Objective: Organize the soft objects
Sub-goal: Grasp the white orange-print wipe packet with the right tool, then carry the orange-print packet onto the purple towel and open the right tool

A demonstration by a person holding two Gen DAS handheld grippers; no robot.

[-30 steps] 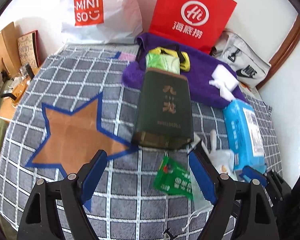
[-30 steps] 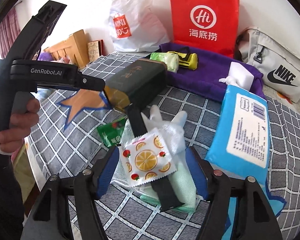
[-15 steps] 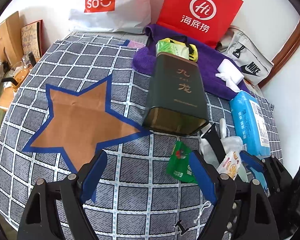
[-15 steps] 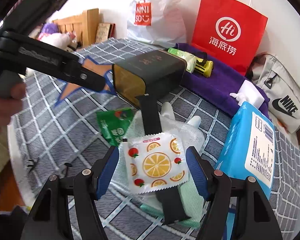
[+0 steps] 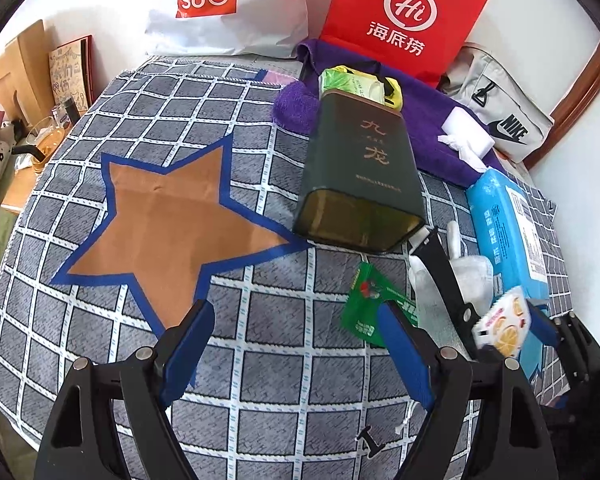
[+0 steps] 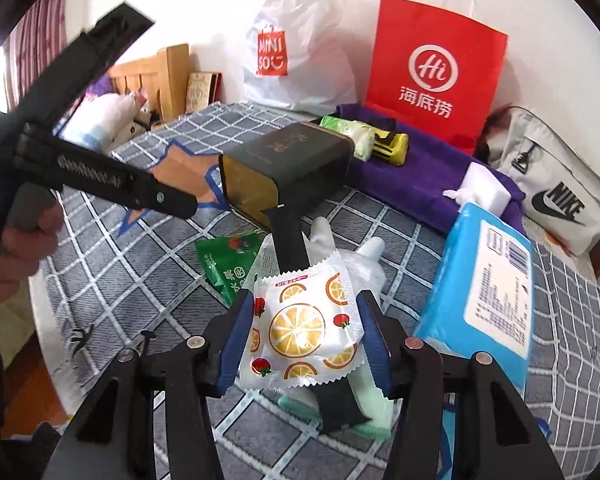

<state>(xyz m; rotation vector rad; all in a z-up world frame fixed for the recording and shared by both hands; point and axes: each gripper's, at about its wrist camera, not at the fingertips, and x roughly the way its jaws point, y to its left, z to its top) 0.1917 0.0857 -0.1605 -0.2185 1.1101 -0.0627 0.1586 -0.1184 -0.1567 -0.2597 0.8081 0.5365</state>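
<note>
Right claw (image 6: 306,330) has closed from wide onto the orange-print sachet (image 6: 300,326), pinched just above the pile beside the dark tea tin (image 6: 288,170). Left claw (image 5: 296,344) stays wide, empty over the bed. Looks like pick secured; placement next.

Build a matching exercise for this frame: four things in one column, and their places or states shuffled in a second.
Things:
1. orange-slice sachet
2. dark green tin
3. green snack packet
4. blue wipes pack

Places or states:
A. lying on its side, open end toward the cameras
B. flat on the checked cloth, beside the tin's open end
C. between the right tongs' pads
D. on the cloth's right side, below the purple towel

Pairs: 1-C, 2-A, 3-B, 4-D

The left tongs are open and empty.
</note>
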